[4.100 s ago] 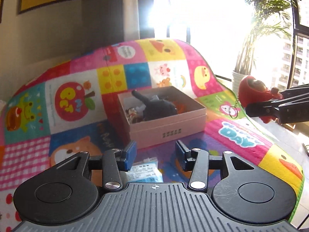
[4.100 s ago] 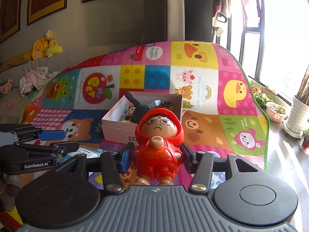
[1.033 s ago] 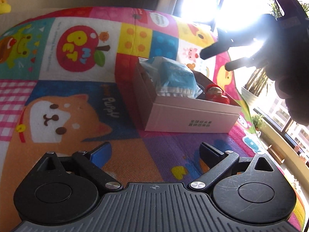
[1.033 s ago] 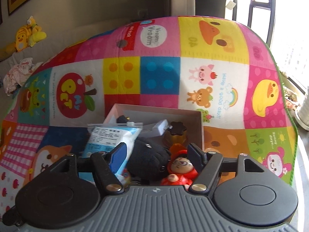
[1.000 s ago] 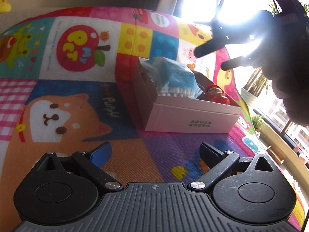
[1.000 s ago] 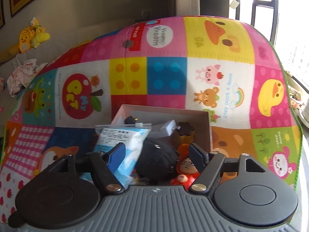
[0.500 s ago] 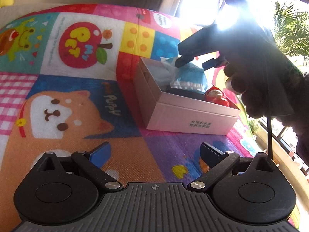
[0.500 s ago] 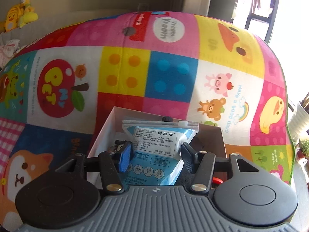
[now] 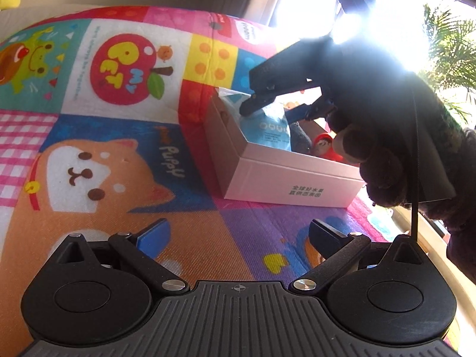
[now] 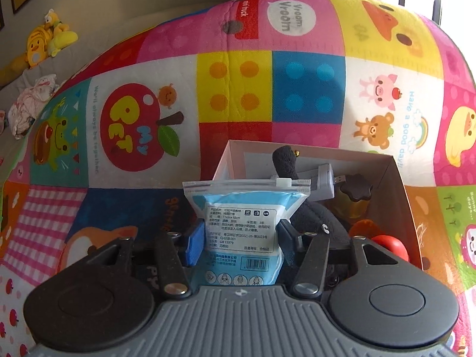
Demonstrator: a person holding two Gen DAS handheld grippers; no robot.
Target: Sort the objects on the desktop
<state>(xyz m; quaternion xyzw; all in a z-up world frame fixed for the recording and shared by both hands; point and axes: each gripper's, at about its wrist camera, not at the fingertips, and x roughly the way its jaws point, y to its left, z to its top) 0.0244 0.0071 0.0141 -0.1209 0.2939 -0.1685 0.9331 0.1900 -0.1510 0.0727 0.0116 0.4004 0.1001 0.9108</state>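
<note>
A pale pink cardboard box [image 9: 285, 184] sits on the colourful play mat [image 9: 119, 136]; it also shows in the right wrist view [image 10: 401, 184]. Inside it are a blue zip-bag pack of wipes [image 10: 244, 232], a black plush toy [image 10: 315, 217], a red-hooded figurine [image 9: 322, 145], a white charger [image 10: 321, 184] and a dark flower-shaped piece [image 10: 355, 190]. My right gripper [image 10: 242, 241] is closed around the blue pack over the box's near-left corner; it also shows in the left wrist view [image 9: 273, 110]. My left gripper [image 9: 238, 238] is open and empty above the mat in front of the box.
Yellow plush toys [image 10: 44, 38] and crumpled cloth [image 10: 29, 101] lie on a sofa at the far left. A bright window and a potted palm [image 9: 446, 53] stand past the mat's right edge.
My right gripper has come down over the box's left end and narrowed onto the blue pack. The figurine, held 4 s ago, lies in the box. My left gripper has barely moved.
</note>
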